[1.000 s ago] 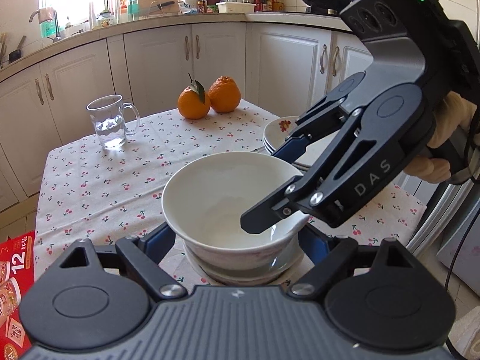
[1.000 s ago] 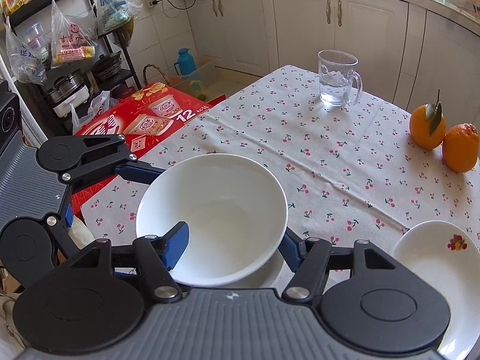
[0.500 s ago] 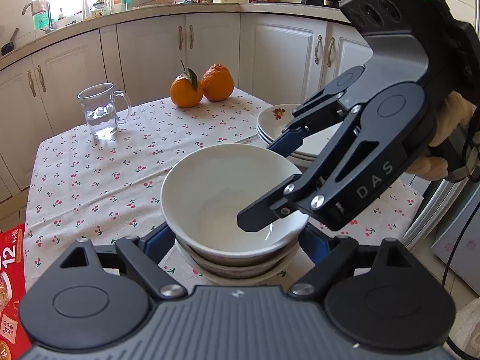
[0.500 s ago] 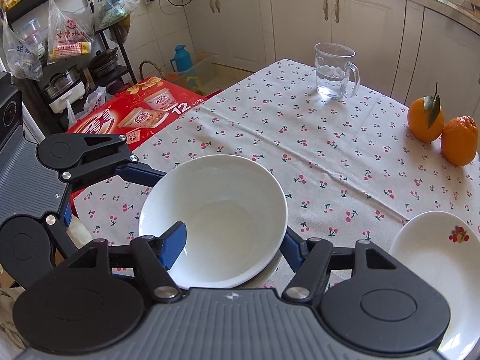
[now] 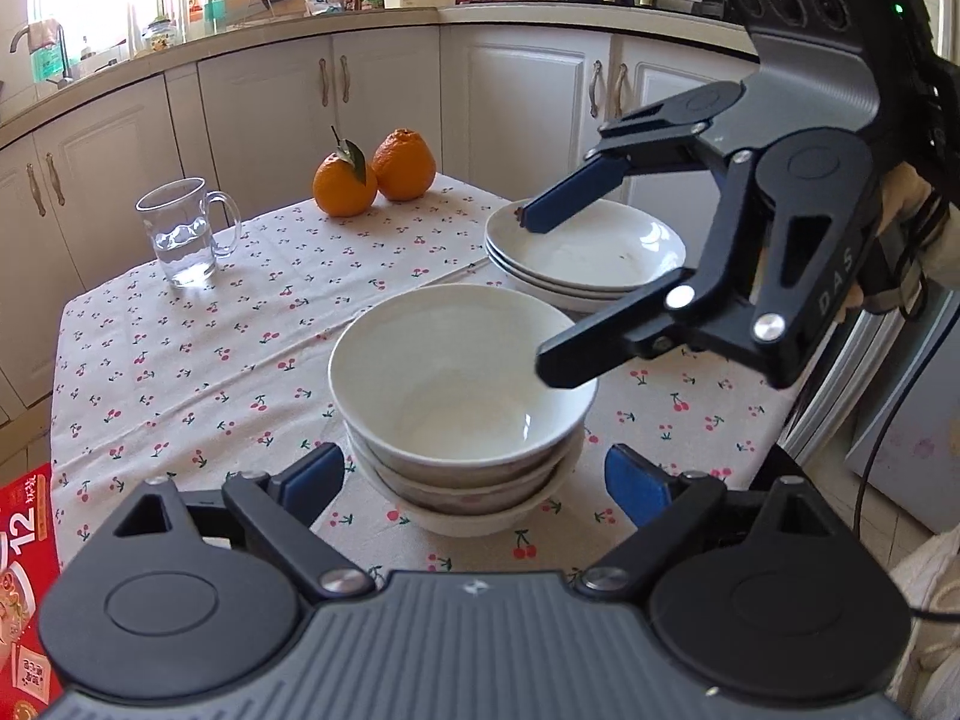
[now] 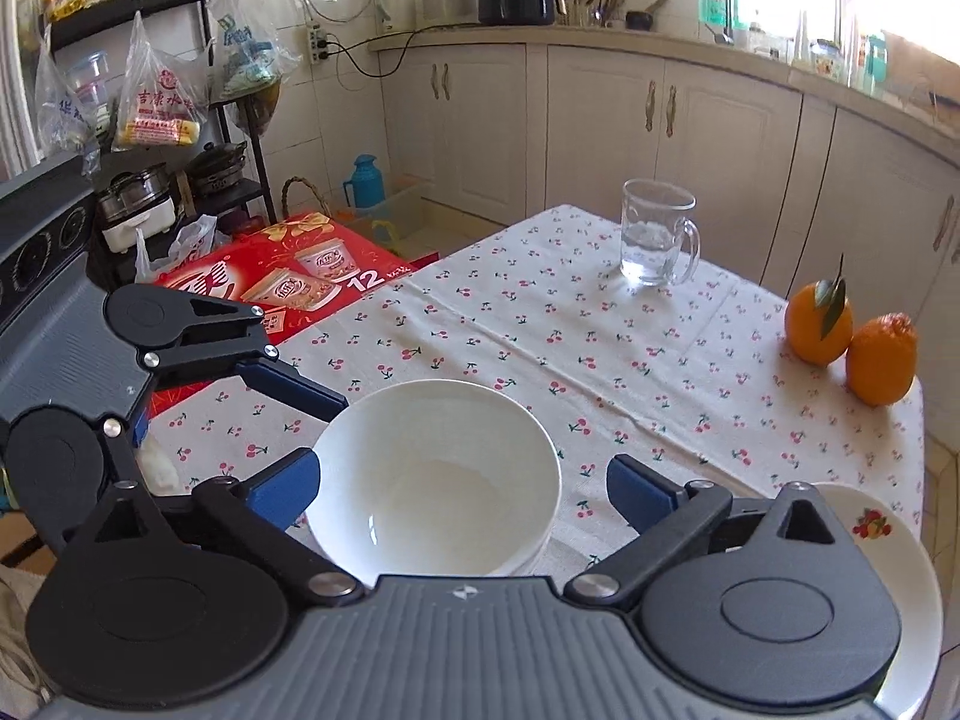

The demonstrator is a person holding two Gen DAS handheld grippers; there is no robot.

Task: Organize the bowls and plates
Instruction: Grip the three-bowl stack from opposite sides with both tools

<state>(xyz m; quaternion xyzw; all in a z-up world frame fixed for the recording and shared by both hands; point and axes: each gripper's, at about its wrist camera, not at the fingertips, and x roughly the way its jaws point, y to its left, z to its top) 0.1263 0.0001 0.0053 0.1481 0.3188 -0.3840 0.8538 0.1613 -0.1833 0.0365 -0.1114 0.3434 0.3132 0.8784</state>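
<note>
A stack of three white bowls (image 5: 462,396) stands on the cherry-print tablecloth near the table's front edge; it also shows in the right wrist view (image 6: 438,480). A stack of white plates (image 5: 588,252) sits behind it to the right, its edge visible in the right wrist view (image 6: 900,546). My left gripper (image 5: 474,480) is open, just in front of the bowl stack, touching nothing. My right gripper (image 6: 462,486) is open, fingers either side of the stack, and appears in the left wrist view (image 5: 552,294) raised above the bowls' right rim.
A glass mug of water (image 5: 183,234) and two oranges (image 5: 372,177) stand at the table's far side. A red carton (image 6: 282,276) lies on the floor to the left. Kitchen cabinets (image 5: 384,96) surround the table.
Both grippers have pulled back and upward from the bowl stack. The right gripper has opened wider and its finger has left the inside of the top bowl, which rests on the stack.
</note>
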